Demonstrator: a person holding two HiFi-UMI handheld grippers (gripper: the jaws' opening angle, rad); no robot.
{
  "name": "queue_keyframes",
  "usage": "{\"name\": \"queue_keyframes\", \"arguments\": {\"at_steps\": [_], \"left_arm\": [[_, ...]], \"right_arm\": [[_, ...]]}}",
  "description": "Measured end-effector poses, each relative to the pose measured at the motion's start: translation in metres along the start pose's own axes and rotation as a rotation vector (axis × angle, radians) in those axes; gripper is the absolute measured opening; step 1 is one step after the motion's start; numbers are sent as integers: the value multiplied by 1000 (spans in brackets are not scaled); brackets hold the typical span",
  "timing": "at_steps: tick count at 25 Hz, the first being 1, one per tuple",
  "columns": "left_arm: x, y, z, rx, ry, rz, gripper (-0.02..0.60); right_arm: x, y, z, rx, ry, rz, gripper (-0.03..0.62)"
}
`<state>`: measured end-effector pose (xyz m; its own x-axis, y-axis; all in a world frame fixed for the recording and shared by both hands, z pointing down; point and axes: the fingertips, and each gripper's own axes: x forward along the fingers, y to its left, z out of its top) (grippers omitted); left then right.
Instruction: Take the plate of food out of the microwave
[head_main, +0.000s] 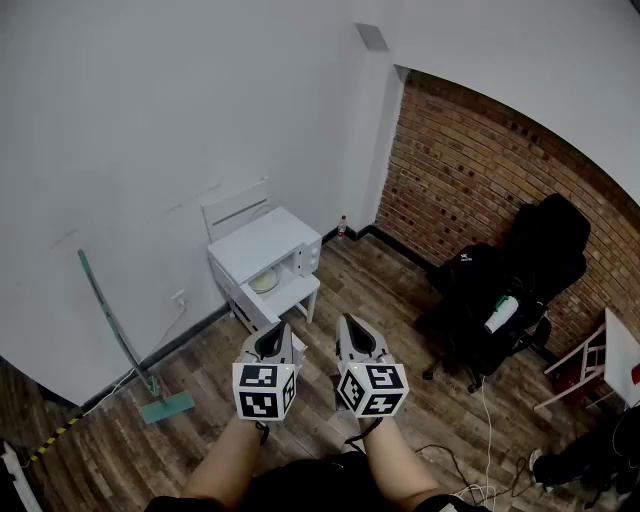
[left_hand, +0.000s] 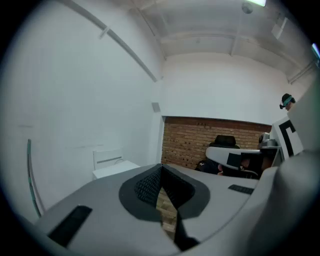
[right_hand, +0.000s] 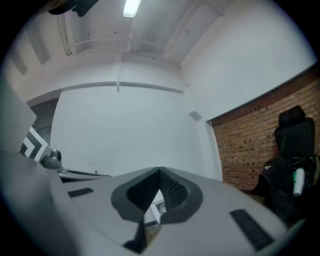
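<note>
While both tongs, left (head_main: 274, 338) & right (head_main: 354, 335), sit clenched w/ nothing in them, plate of food (head_main: 264, 281) is inside the microwave (head_main: 262, 243), well apart. Approach step, prob.; next: walk up, unclench, reach plate rim.

White microwave (head_main: 262, 243), red brick wall (head_main: 470, 170), black chair (head_main: 545, 245).

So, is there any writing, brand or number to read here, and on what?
None can be read.
Marker cubes on the left gripper and right gripper: black-and-white square patterns, no letters.
White mark on the black bundle: too small to read.
Front of the microwave: no print made out.
</note>
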<state>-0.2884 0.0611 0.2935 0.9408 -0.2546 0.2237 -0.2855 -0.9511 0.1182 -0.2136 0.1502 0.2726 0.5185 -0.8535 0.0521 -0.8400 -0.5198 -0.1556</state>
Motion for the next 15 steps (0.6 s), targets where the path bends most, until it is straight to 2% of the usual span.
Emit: {"name": "queue_keyframes", "arguments": {"at_steps": [7,15], "left_arm": [[14,1,-5,5,17,5,-9],[57,-29,2,20,23,-1,-9]], "right_arm": [[8,-10,-5,55,-5,6,12],[22,-55,-5,89,14,18,12]]}}
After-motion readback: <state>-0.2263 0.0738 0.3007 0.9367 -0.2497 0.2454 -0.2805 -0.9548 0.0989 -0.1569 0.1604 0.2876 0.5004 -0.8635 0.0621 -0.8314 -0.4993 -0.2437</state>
